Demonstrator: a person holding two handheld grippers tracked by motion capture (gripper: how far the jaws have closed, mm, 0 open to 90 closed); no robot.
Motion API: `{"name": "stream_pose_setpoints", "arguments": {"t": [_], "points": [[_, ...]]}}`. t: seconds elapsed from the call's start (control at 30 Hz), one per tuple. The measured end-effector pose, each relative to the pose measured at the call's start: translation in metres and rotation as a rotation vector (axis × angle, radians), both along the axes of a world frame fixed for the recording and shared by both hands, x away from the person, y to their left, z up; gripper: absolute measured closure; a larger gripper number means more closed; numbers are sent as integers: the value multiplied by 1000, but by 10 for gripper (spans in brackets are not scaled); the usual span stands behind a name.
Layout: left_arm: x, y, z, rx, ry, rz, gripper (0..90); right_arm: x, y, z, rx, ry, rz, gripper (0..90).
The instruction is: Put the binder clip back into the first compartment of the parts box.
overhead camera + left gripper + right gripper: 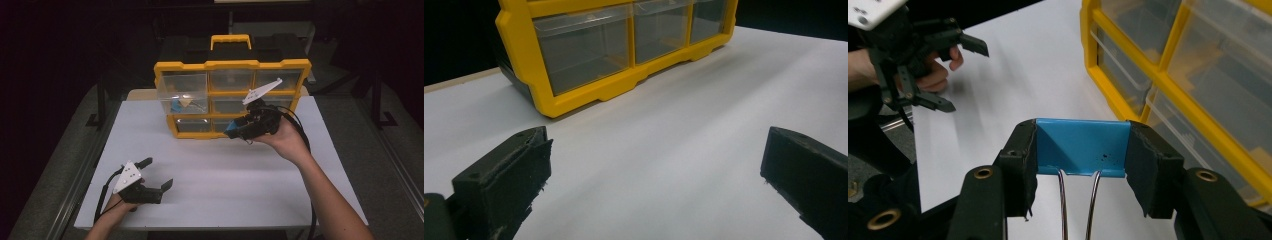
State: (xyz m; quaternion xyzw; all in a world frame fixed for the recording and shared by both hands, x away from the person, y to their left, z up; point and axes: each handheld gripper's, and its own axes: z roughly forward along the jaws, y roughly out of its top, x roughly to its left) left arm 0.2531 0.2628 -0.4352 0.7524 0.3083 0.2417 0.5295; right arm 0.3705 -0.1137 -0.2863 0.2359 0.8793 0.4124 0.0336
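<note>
While the left gripper (159, 174) is rested wide open, a blue binder clip (1080, 146) is clamped crosswise in the right gripper (1080, 150), wire handles pointed back.

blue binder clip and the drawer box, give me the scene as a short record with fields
held item: blue binder clip, wire handles pointing back toward the camera
right gripper: right gripper, shut on the clip's two ends, held above the table in front of the organizer
left gripper: left gripper, jaws wide apart, nothing between them, low over the table
organizer: yellow drawer organizer, upright at the table's far side, clear drawers
open drawer: top left drawer pulled out, small items inside
table: white table
</note>
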Motion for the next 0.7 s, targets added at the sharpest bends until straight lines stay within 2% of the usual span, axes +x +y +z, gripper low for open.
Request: {"name": "stream_pose_setpoints", "arguments": {"t": [0.1, 0.23, 0.47, 0.63, 0.7], "points": [[0, 0, 0, -4, 0, 0, 0, 1, 2, 5, 1, -2, -1, 492], [0, 0, 0, -2, -1, 0, 0, 6, 3, 17, 11, -31, 19, 492], [0, 0, 0, -8, -6, 0, 0, 9, 9, 37, 41, -6, 10, 492], [0, 0, 0, -10, -2, 0, 0, 12, 11, 49, 44, -26, 20, 492], [0, 0, 0, -7, -3, 0, 0, 16, 12, 53, 34, -63, 36, 492]]}}
